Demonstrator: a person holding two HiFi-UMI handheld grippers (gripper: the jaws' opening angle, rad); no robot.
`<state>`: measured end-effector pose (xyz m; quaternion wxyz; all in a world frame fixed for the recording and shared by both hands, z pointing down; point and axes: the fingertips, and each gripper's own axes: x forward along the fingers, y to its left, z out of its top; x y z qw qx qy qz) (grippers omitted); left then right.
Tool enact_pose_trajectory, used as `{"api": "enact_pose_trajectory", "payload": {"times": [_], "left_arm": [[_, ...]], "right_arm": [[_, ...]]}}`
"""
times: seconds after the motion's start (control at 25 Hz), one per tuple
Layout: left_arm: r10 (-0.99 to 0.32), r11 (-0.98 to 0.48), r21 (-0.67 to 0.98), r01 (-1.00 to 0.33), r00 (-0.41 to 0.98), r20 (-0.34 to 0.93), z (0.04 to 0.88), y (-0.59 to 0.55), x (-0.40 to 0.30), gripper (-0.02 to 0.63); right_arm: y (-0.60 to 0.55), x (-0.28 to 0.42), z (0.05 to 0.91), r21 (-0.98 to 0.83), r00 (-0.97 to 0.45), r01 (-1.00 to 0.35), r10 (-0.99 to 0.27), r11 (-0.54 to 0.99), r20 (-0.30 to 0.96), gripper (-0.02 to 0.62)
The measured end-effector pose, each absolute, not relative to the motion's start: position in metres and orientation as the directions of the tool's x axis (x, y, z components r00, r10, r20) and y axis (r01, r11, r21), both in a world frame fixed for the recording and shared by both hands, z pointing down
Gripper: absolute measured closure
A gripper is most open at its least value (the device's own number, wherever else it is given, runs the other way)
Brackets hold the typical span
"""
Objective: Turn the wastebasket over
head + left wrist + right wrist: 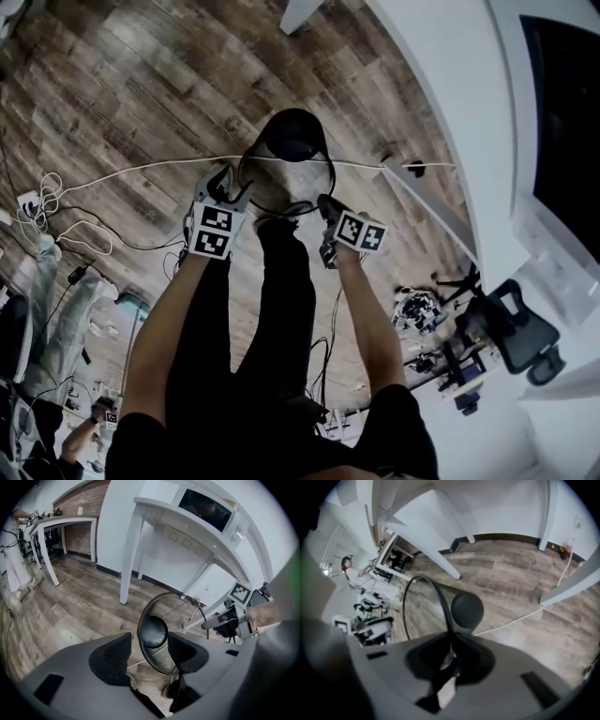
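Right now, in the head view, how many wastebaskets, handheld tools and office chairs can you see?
wastebasket: 1
tools: 2, the left tool and the right tool
office chair: 1
Total: 4

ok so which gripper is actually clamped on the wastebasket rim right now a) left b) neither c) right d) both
c: the right gripper has its jaws pinched together on the wire rim of the mesh wastebasket, while the left gripper has its jaws wide apart, pressing on nothing.
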<state>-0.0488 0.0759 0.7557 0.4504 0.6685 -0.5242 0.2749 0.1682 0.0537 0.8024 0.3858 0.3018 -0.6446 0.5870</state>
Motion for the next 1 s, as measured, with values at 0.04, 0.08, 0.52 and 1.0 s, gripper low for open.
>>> {"api": "enact_pose_trajectory", "payload": {"times": [0.04,0.08,0.52,1.0], "left_arm": [[-0.431,-0.034,0.322,-0.946,0.304,0.85,0.764,0.079,-0.05,0.333],[-0.412,-0.028,0.333,-0.942,0.315,0.855,0.77,0.081,-0.051,0.333],[-0.377,0.04,0.402,-0.915,0.359,0.854,0.796,0.077,-0.056,0.508],[-0.267,0.243,0.473,-0.847,0.41,0.872,0.846,0.072,-0.074,0.518]], "right_arm": [[0.054,0.163,0.793,-0.545,-0.541,-0.83,0.067,0.122,0.838,0.537],[0.053,0.159,0.784,-0.565,-0.561,-0.817,0.069,0.114,0.825,0.537],[0.038,0.144,0.79,-0.577,-0.575,-0.814,0.059,0.065,0.816,0.537],[0.004,0.125,0.827,-0.491,-0.497,-0.867,-0.075,0.08,0.865,0.54]]}}
